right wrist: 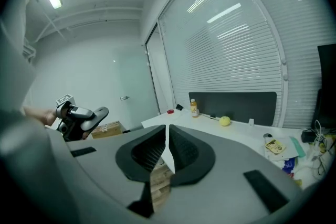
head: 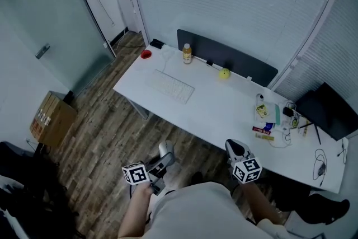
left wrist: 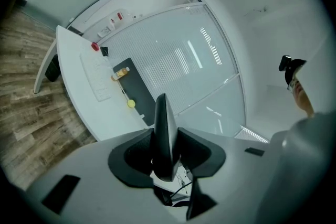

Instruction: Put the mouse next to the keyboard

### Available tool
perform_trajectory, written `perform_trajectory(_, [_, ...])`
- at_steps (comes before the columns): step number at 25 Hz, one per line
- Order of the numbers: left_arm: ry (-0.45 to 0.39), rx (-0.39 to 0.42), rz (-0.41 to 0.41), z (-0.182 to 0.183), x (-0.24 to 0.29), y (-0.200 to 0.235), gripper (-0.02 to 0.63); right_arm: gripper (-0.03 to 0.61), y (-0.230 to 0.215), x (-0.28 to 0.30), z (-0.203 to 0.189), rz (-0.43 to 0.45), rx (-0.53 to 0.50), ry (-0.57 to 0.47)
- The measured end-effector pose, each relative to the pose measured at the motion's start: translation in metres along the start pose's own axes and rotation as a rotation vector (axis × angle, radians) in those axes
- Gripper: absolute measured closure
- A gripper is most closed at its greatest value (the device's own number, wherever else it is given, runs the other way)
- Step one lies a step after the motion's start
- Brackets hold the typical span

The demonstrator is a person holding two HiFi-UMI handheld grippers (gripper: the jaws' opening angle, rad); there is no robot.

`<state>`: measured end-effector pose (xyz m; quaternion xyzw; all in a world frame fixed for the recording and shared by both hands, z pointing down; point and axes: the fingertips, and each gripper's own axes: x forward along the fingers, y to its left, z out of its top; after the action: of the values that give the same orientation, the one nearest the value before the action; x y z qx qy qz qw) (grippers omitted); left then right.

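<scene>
A dark mouse (left wrist: 165, 128) stands edge-on between the jaws of my left gripper (left wrist: 166, 157), which is shut on it. That gripper (head: 164, 156) hangs over the wooden floor, short of the white desk's (head: 224, 115) near edge, and the right gripper view also shows the mouse (right wrist: 97, 115) in it. The white keyboard (head: 170, 86) lies on the desk's left part, far from both grippers; the left gripper view has this keyboard (left wrist: 97, 78) too. My right gripper (head: 235, 149) hovers at the desk's near edge. Its jaws (right wrist: 168, 152) are shut with nothing between them.
Along the desk's back stand a dark panel (head: 224, 56), an orange bottle (head: 187, 54), a yellow ball (head: 225, 73) and a small red thing (head: 146, 54). Small clutter (head: 268, 120) and a black screen (head: 327, 109) fill the right end. A cardboard box (head: 51, 117) stands on the floor left.
</scene>
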<state>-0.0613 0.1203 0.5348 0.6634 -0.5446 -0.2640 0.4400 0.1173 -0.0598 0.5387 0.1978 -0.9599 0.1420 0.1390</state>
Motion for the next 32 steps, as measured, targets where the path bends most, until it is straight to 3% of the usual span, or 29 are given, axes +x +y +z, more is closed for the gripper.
perform_trajectory(8, [-0.001, 0.012, 0.025, 0.008, 0.041, 0.005, 0.465, 0.538, -0.041, 0.019, 0.013, 0.021, -0.004, 0.009])
perform_trajectory(19, [0.031, -0.005, 0.021, 0.024, 0.070, 0.014, 0.465, 0.538, -0.054, 0.040, 0.008, 0.020, 0.025, 0.046])
perform_trajectory(32, [0.144, -0.003, -0.025, 0.090, 0.119, 0.060, 0.465, 0.538, -0.077, 0.093, 0.025, -0.095, 0.057, 0.057])
